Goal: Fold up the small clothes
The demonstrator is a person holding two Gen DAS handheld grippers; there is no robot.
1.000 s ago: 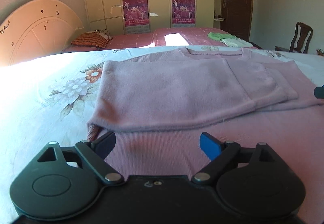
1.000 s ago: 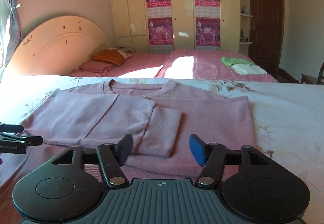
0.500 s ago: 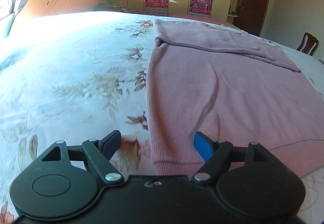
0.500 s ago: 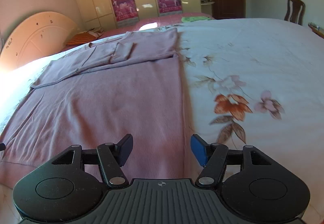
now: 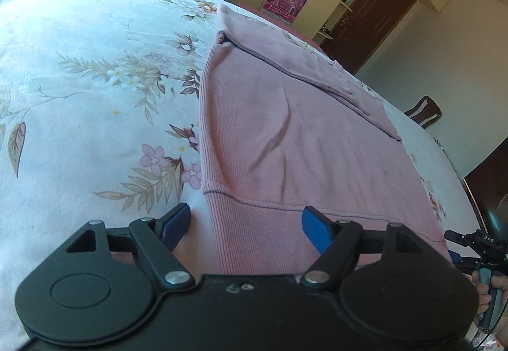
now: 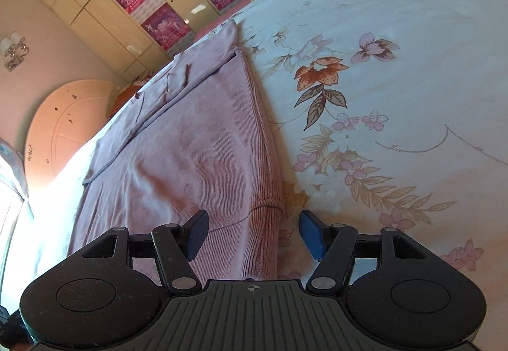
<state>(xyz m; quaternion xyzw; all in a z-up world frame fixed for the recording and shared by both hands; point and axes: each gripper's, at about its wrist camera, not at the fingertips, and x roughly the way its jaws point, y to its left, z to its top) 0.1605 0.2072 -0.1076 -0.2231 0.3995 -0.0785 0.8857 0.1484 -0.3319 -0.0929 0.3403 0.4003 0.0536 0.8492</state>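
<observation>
A pink knitted sweater [image 5: 285, 129] lies flat on a bed covered with a pale floral sheet [image 5: 95, 97]. Its sleeves are folded across the chest at the far end, and the ribbed hem is the nearest part in both wrist views.

The left gripper [image 5: 246, 225] hangs over the left corner of the hem. Its jaws have just been closing a little, yet they stand apart: the left fingertip is over the bare sheet just outside the sweater's side edge, the right fingertip over the ribbed band, so the corner lies between them with no pad pressing on it. In the same view the other gripper [image 5: 473, 243] shows at the far right edge, beside the opposite end of the hem, with fingers of a hand [image 5: 485, 294] wrapped around its handle.

The right gripper [image 6: 252, 232] hangs over the right corner of the hem [image 6: 263, 221]. Its jaws are apart as well, the left fingertip above the knit, the right fingertip above the sheet just beyond the sweater's edge; the corner sits between them, ungripped.

Beyond the bed stand cream wardrobe doors with purple posters [image 6: 165, 24], a rounded headboard [image 6: 63, 125] at the left and a dark door [image 5: 365, 11] at the right, near a wooden chair [image 5: 424, 111].
</observation>
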